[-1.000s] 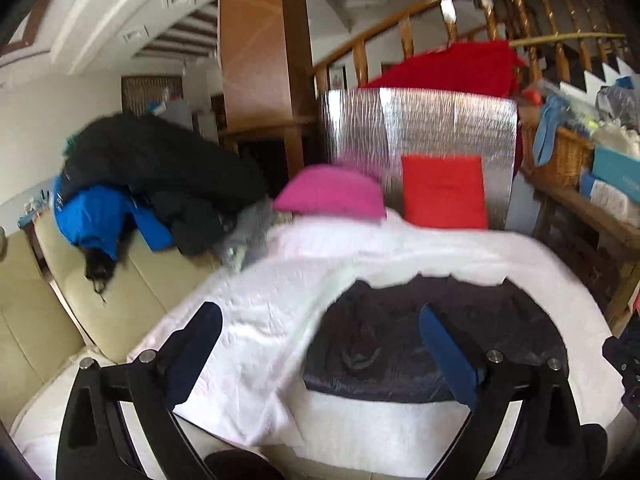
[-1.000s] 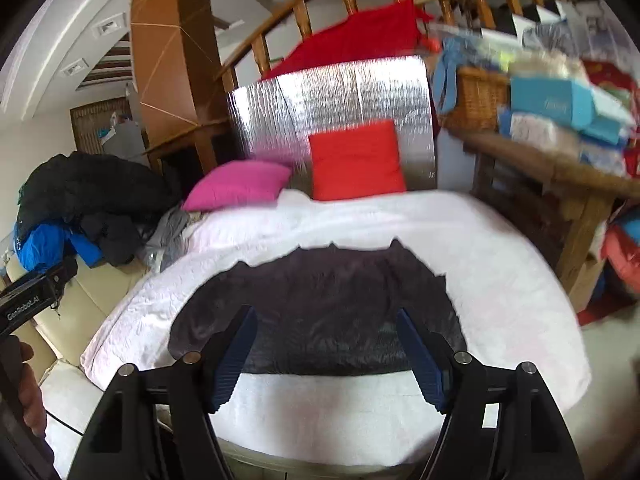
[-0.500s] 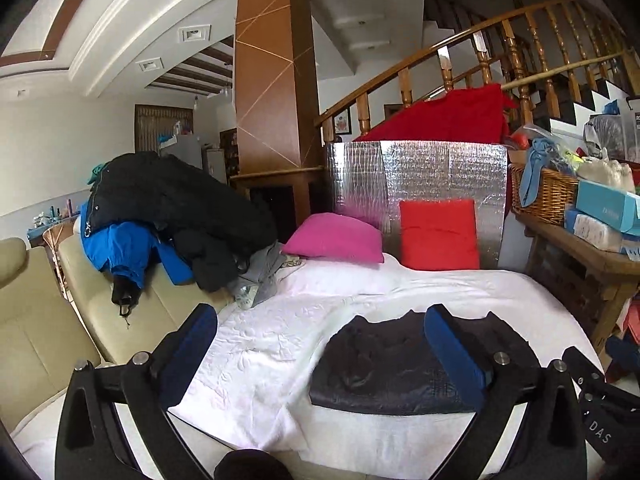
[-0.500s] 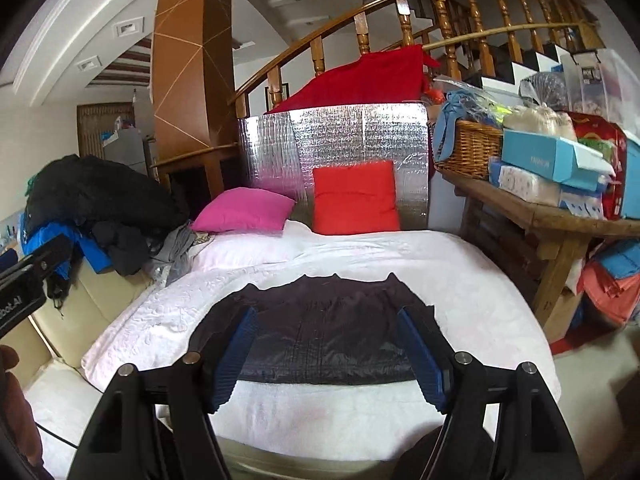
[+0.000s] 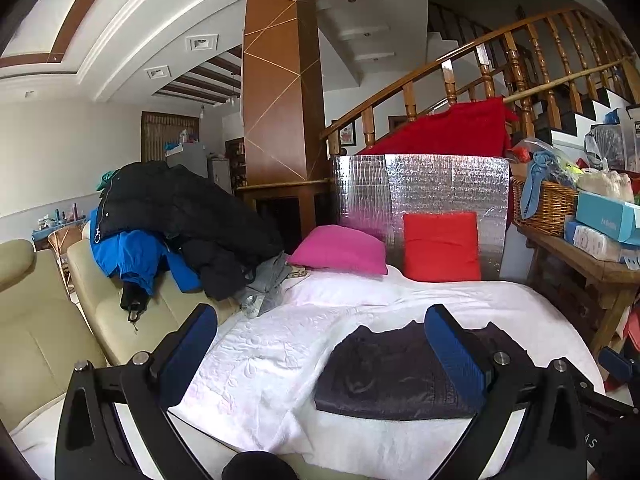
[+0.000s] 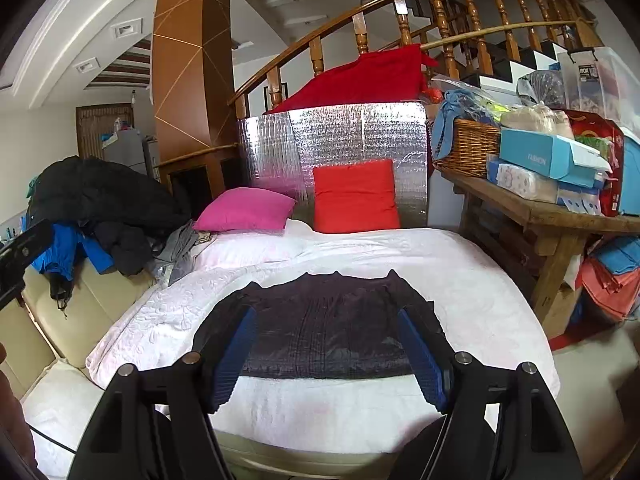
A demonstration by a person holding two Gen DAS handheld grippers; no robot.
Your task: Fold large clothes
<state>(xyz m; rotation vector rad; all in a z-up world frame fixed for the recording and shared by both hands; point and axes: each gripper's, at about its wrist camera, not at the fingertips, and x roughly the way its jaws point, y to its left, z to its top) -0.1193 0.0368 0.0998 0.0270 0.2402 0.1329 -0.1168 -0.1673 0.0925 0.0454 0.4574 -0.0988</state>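
Note:
A dark garment point(image 5: 384, 372) lies folded into a flat rectangle on the white cover point(image 5: 280, 344) of the round bed; it also shows in the right wrist view point(image 6: 324, 324). My left gripper point(image 5: 320, 340) is open and empty, held back from the bed's near edge, to the left of the garment. My right gripper point(image 6: 324, 344) is open and empty, held above the near edge, facing the garment. A pile of black and blue jackets point(image 5: 168, 224) lies on the beige sofa point(image 5: 44, 320) at the left.
A pink cushion point(image 5: 340, 250) and a red cushion point(image 5: 440, 246) lean on a silver foil panel point(image 5: 420, 192) behind the bed. A wooden table point(image 6: 540, 220) with a wicker basket point(image 6: 464, 148) and boxes stands at the right. A stair railing point(image 6: 400, 12) runs behind.
Both grippers have pulled back and risen away from the folded garment, so it looks smaller and more of the room shows. Both stay open and empty.

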